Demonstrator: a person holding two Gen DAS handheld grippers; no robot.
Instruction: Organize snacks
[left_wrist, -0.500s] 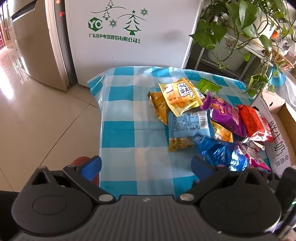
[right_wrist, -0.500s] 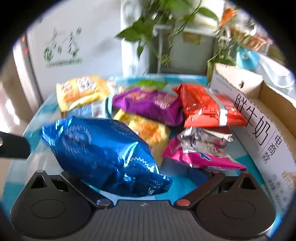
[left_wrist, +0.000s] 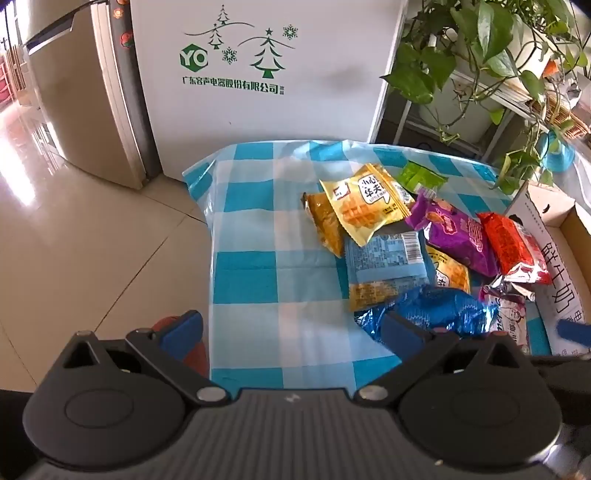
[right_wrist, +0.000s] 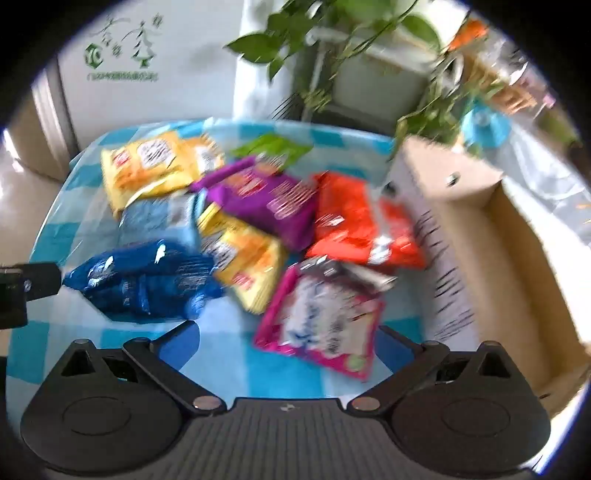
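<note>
Several snack packets lie in a heap on a blue-and-white checked tablecloth (left_wrist: 258, 266). A shiny blue packet (right_wrist: 144, 280) lies at the near left of the heap; it also shows in the left wrist view (left_wrist: 439, 310). A pink-and-white packet (right_wrist: 325, 325) lies between the fingers of my right gripper (right_wrist: 284, 347), which is open and empty above it. A yellow packet (left_wrist: 365, 203), a purple packet (left_wrist: 458, 232) and a red packet (left_wrist: 513, 247) lie further back. My left gripper (left_wrist: 291, 332) is open and empty over the cloth's near edge.
An open cardboard box (right_wrist: 491, 236) stands at the right of the heap, also in the left wrist view (left_wrist: 561, 236). A white appliance (left_wrist: 258, 74) and potted plants (left_wrist: 480, 55) stand behind the table. Tiled floor (left_wrist: 74, 221) lies to the left.
The blue packet has left my right gripper and lies on the cloth. My right gripper has shifted right, over the pink-and-white packet. The left gripper has barely moved.
</note>
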